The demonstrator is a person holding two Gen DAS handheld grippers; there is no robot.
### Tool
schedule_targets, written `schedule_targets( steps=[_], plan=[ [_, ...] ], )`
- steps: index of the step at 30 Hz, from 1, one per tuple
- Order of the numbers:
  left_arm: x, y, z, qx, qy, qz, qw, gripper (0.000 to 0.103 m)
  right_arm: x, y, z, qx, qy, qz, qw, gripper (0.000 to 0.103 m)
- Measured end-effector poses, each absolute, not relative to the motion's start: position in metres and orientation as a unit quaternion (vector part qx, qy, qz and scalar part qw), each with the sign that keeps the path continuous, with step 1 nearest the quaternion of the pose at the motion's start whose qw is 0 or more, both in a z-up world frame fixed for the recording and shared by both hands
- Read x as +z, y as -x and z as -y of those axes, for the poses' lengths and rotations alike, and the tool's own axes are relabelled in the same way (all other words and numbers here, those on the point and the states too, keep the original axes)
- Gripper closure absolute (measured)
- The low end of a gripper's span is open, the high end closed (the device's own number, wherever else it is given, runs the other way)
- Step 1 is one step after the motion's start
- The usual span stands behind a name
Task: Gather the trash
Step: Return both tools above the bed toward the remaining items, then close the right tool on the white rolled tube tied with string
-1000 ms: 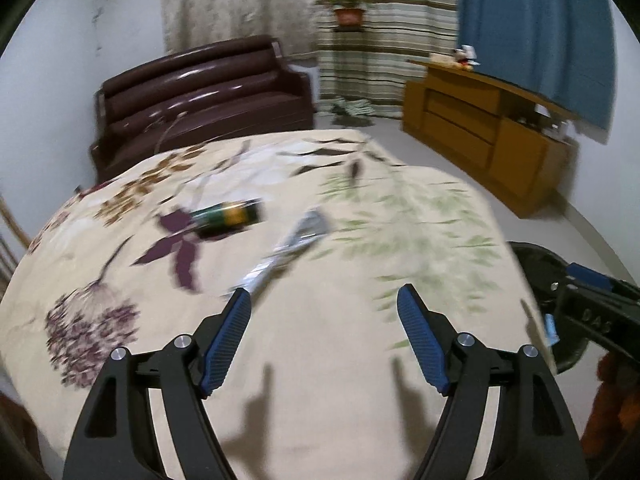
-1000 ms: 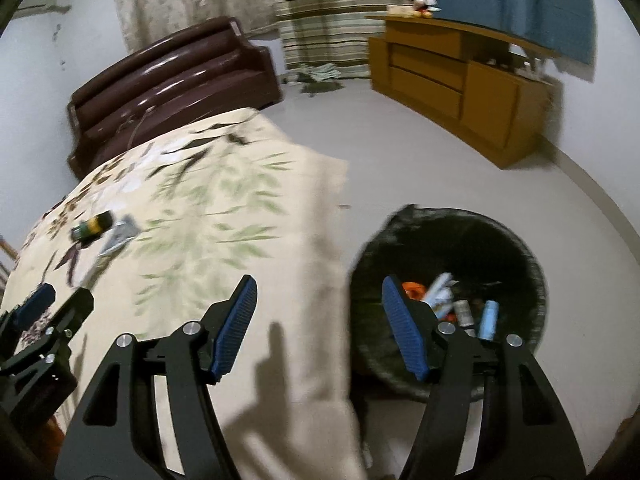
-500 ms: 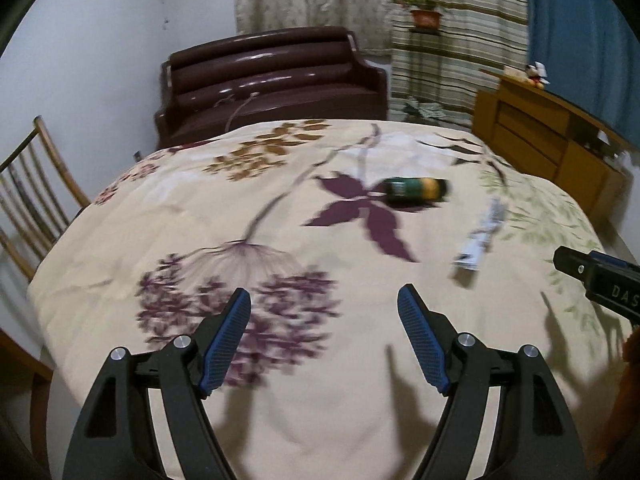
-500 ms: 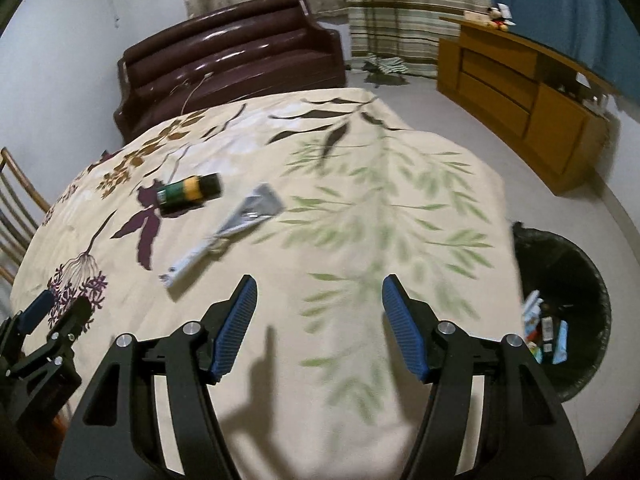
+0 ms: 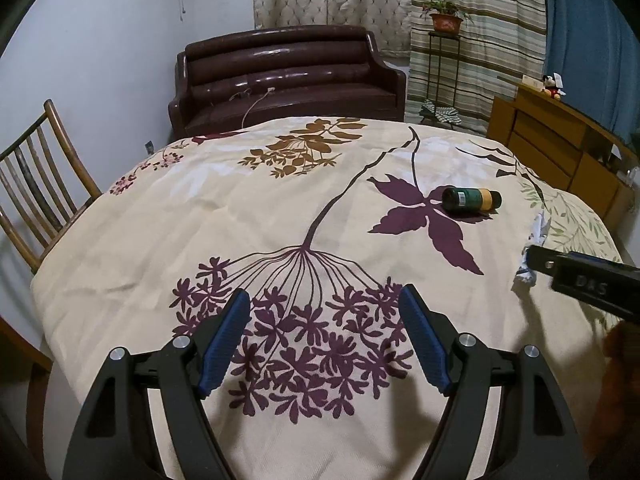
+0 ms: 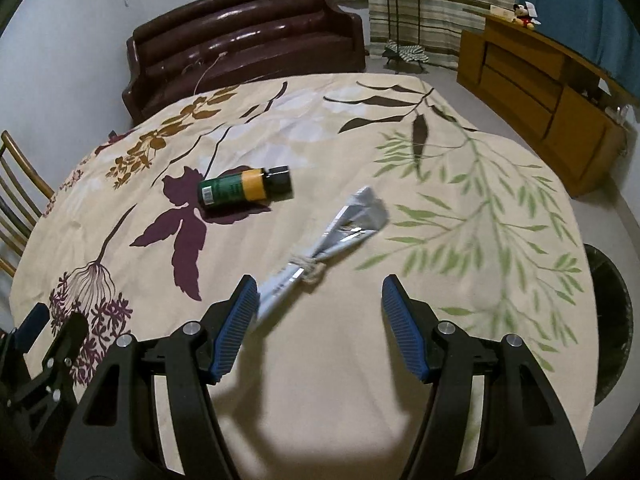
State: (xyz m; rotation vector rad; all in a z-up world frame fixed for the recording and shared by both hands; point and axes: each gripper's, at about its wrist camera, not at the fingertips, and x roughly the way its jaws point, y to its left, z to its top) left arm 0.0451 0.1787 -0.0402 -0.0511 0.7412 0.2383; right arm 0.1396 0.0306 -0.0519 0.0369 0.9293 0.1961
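Note:
A dark green bottle [image 6: 244, 189] with an orange band and black cap lies on its side on the floral tablecloth [image 6: 320, 128]; the left wrist view has this bottle [image 5: 471, 199] at the right. A twisted silver wrapper [image 6: 328, 240] lies just ahead of my right gripper [image 6: 318, 294], which is open with nothing between its fingers. The wrapper's lower end runs behind the left fingertip. My left gripper [image 5: 326, 308] hovers open over the purple flower print, empty. The wrapper [image 5: 534, 248] shows partly behind the right gripper's finger in the left wrist view.
A black-lined trash bin [image 6: 612, 332] stands on the floor past the table's right edge. A wooden chair [image 5: 36, 184] is at the left, a dark brown sofa [image 5: 288, 76] behind the table, and a wooden sideboard [image 6: 540, 80] at the right wall.
Both grippers have swung left across the table, away from the bin. The bottle and wrapper now sit further right in the left wrist view and close ahead in the right wrist view.

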Motion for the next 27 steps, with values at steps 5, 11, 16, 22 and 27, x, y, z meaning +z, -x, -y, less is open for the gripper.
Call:
schedule_targets(
  steps=[5, 11, 16, 22, 27],
  plan=[
    [-0.042, -0.046, -0.181, 0.109, 0.030, -0.363, 0.925, 0.029, -0.059, -0.142, -0.041, 0.084, 0.014, -0.451, 0.889, 0.040],
    [-0.041, -0.046, -0.184, 0.100, 0.039, -0.362, 0.926, 0.029, -0.061, -0.138, -0.020, 0.057, 0.037, -0.445, 0.893, 0.040],
    [-0.040, -0.047, -0.182, 0.090, 0.038, -0.358, 0.928, 0.029, -0.060, -0.136, 0.002, 0.048, 0.026, -0.445, 0.894, 0.041],
    [-0.036, -0.054, -0.177, 0.078, 0.041, -0.355, 0.931, 0.028, -0.056, -0.136, -0.002, 0.067, 0.037, -0.436, 0.897, 0.048],
    [-0.035, -0.066, -0.167, 0.063, 0.028, -0.358, 0.931, 0.028, -0.057, -0.142, -0.014, 0.086, 0.051, -0.434, 0.895, 0.060]
  ],
)
